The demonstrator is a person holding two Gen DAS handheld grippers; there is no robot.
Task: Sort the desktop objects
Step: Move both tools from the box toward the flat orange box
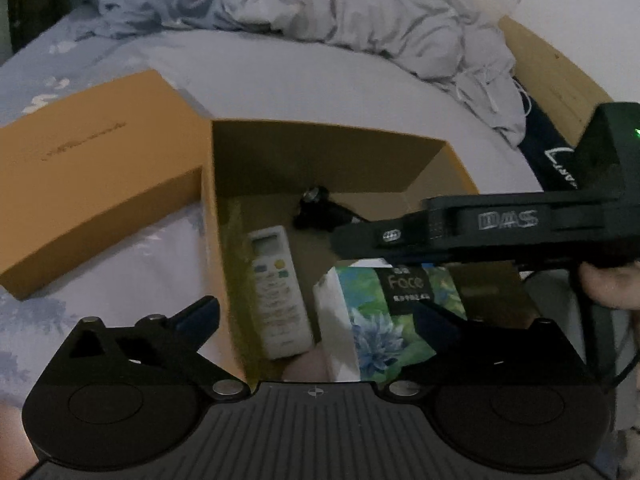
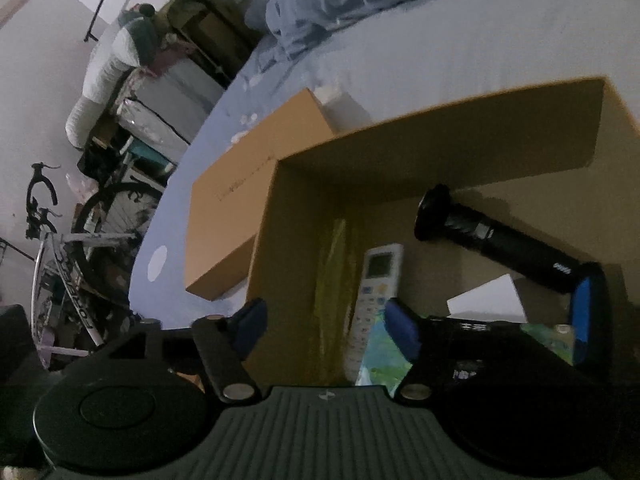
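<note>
Reaching over the open box [image 1: 448,160], the right gripper [image 1: 340,236] seems to hold the black flashlight [image 2: 492,240], though its jaw gap is hidden; the left gripper [image 1: 316,316] hovers wide and empty; remote [image 1: 280,292] and tissue pack [image 1: 384,320] already lie inside; next, I judge, lower and release.

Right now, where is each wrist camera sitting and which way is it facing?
Left wrist: above the near edge of the open box on the bed, looking down and forward into it. It shows the left gripper open, and the right gripper crossing in from the right, held by the right hand.
Right wrist: low over the box, tilted, facing into it and leftward. It shows the right gripper open.
Shared: box, lid, remote, black cylinder, floral pack.
</note>
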